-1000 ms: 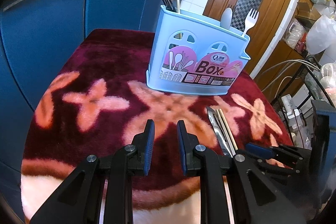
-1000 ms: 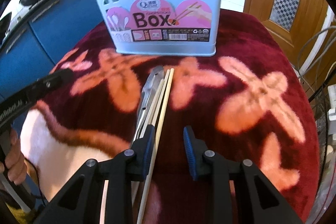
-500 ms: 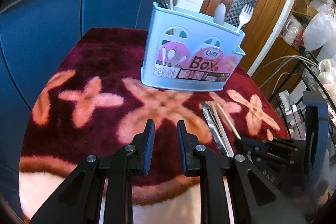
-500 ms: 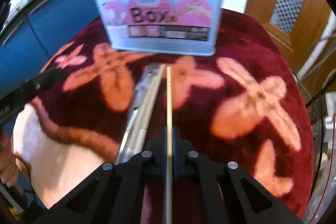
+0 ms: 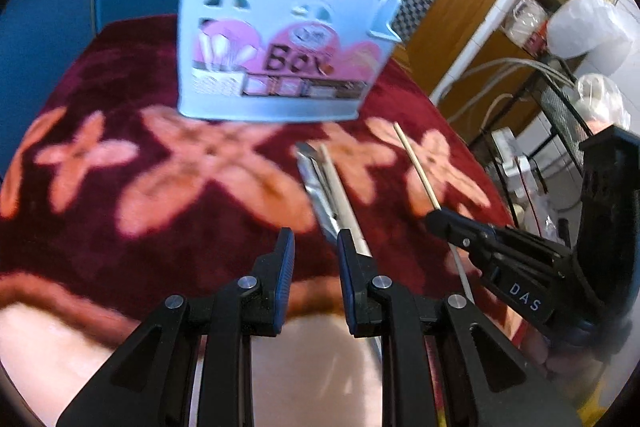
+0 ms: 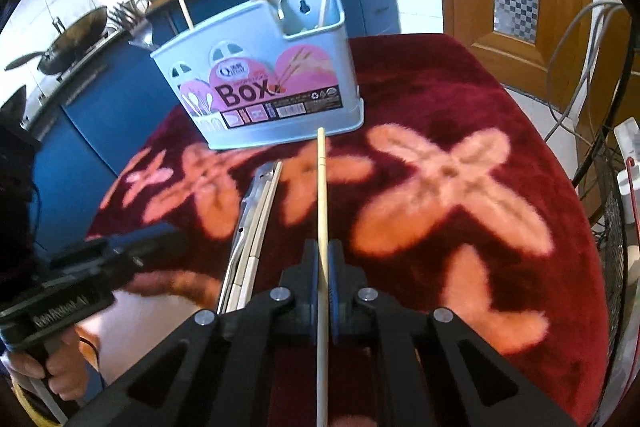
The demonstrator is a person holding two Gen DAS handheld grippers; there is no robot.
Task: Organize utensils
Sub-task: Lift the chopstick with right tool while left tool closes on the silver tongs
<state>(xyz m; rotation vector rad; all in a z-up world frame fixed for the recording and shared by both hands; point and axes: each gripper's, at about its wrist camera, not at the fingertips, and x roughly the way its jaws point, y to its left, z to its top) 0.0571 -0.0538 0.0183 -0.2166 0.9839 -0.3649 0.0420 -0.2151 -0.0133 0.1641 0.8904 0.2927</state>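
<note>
- Maroon floral cloth [image 6: 460,99] beneath pale-blue utensil box [image 6: 260,87]; blue cabinets [image 6: 96,107] behind it.
- Right gripper [image 6: 323,259] clamps chopstick [image 6: 322,187] before the box.
- Left gripper [image 5: 314,259] gapes, empty.

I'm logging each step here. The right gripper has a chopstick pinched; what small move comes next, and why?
Probably carry it toward the blue utensil box: the right gripper is shut on one chopstick, the tip already aimed at the box.
</note>
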